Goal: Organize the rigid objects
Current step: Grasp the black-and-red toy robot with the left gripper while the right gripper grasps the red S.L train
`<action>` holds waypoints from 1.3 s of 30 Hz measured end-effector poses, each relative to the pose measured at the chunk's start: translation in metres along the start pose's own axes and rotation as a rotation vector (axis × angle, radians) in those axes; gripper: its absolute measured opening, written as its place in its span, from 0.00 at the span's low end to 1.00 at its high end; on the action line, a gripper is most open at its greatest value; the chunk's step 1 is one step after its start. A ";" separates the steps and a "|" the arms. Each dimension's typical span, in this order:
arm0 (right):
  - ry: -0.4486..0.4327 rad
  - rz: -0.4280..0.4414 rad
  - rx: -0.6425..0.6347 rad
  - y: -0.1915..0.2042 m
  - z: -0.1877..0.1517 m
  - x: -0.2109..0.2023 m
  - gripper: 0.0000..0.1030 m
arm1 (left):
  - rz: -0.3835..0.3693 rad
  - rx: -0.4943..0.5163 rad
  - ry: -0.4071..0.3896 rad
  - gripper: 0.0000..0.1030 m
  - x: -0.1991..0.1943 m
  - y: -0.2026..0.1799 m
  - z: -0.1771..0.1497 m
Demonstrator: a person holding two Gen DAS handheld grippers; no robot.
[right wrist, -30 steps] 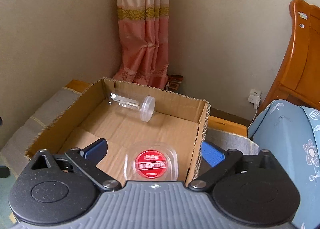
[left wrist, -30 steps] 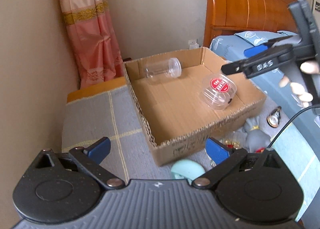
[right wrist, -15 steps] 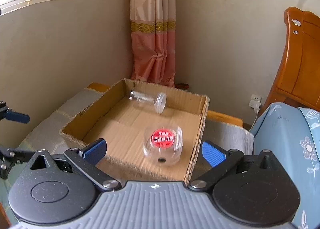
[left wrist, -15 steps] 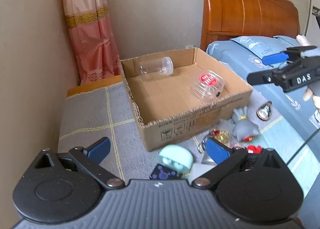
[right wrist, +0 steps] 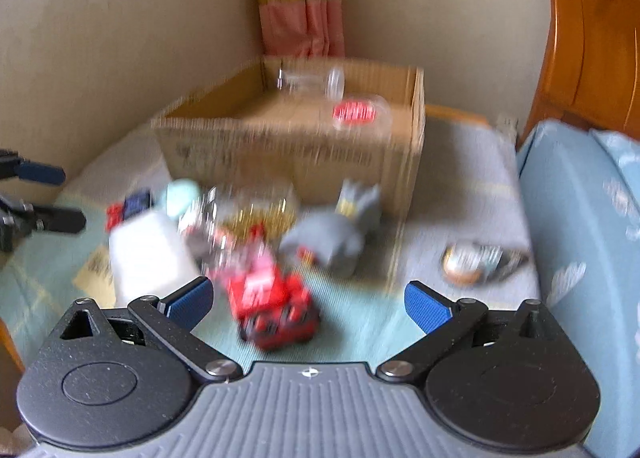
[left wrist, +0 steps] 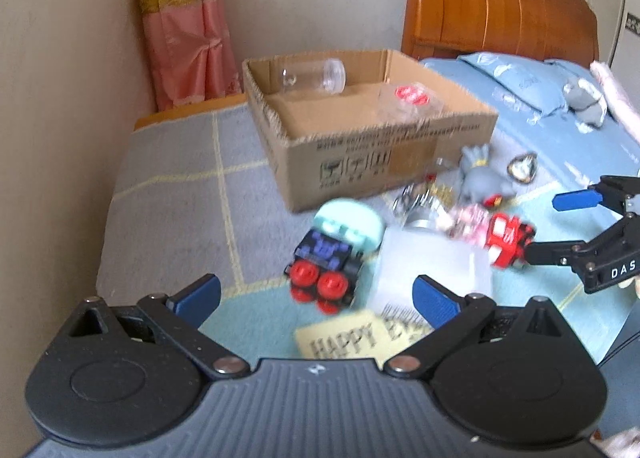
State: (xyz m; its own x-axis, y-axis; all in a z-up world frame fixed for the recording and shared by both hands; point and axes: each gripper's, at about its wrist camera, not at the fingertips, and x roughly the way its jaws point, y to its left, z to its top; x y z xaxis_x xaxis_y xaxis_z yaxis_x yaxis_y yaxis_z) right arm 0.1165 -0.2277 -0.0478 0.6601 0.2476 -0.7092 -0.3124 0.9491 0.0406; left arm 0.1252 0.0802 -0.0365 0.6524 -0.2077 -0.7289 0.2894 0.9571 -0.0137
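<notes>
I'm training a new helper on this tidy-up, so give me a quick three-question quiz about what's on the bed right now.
1. True or false: the cardboard box is empty.
2. Which toy lies nearest the right tongs: A the red car, B the grey figure?
3. Fill in: both tongs, left too, are ____.

Key: 1 false, it holds a clear jar and a red-lidded tub. 2 A. 3 open.

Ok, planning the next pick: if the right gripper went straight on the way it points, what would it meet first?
Most likely the red toy truck, lying on the bedspread between the open right gripper fingers; the picture is blurred, so depth is uncertain.
</notes>
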 end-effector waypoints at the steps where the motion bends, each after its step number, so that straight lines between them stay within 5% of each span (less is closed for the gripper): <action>1: 0.011 -0.005 0.004 0.001 -0.006 0.003 1.00 | 0.005 0.002 0.008 0.99 0.002 0.002 -0.004; 13: 0.062 -0.090 -0.036 0.019 -0.028 0.024 1.00 | 0.015 -0.004 0.089 0.99 0.037 0.025 -0.034; 29: 0.027 -0.076 -0.019 0.017 -0.029 0.026 1.00 | -0.085 0.100 0.032 0.99 0.056 0.028 -0.017; 39: 0.024 -0.075 -0.021 0.018 -0.030 0.026 1.00 | -0.044 0.054 -0.002 1.00 0.065 0.041 -0.011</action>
State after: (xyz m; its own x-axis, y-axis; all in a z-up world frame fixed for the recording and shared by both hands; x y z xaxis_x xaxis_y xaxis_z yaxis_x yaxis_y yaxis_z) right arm 0.1080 -0.2103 -0.0866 0.6658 0.1713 -0.7262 -0.2773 0.9604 -0.0278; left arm 0.1722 0.1083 -0.0920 0.6396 -0.2498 -0.7270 0.3552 0.9348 -0.0088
